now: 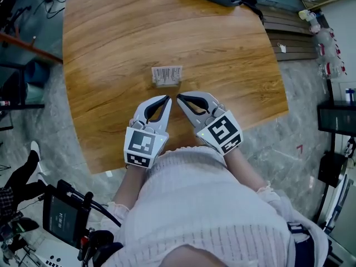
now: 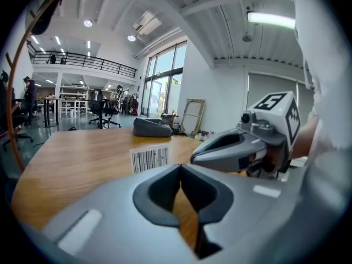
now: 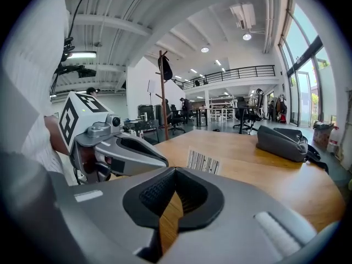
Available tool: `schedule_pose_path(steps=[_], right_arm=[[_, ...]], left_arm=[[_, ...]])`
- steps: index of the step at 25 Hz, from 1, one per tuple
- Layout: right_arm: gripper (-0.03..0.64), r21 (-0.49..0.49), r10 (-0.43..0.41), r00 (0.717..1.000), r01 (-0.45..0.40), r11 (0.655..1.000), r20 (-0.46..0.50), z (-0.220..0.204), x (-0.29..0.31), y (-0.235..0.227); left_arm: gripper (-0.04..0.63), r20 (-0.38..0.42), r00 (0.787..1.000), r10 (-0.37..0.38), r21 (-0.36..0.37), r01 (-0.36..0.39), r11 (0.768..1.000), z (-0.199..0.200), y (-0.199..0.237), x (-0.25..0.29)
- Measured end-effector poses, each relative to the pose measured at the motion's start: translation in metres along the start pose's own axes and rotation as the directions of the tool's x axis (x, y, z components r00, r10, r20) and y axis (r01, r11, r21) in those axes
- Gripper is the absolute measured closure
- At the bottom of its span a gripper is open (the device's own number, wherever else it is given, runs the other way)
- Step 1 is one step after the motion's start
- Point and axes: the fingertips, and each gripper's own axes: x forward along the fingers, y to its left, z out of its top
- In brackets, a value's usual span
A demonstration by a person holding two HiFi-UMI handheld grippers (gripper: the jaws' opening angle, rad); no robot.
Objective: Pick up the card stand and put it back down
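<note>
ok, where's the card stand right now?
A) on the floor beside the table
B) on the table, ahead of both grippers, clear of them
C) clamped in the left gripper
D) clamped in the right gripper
B: the card stand stands on the table, beyond the tips of the left gripper and right gripper, both shut with nothing between their jaws.

The card stand (image 1: 167, 75) carries a barcode; no words are readable.
</note>
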Motion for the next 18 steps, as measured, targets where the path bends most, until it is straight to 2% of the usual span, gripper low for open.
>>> schedule_pose_path(steps=[7,12,18], right_arm=[[0.617,-0.004,0.015,1.000,-0.015,1.000,-0.015,-0.0037,0.0009,0.0061],[0.617,-0.002,0.014,1.000,-0.014,1.000,-0.019,-0.0040,0.0019,0.0057],[0.617,0.011,0.015,0.998,-0.015,1.000,-0.055,-0.0090,0.0058,0.0056]], left_arm=[[0.586,-0.024,1.000,-0.018,0.002,0.018,1.000,-0.0069,-0.0068,0.0007],[0.586,-0.020,0.999,-0.024,-0.028,0.024,0.999,-0.0074,-0.0061,-0.0005],[0.586,-0.027,0.999,-0.023,0.004,0.023,1.000,-0.0056,-0.0056,-0.0014]])
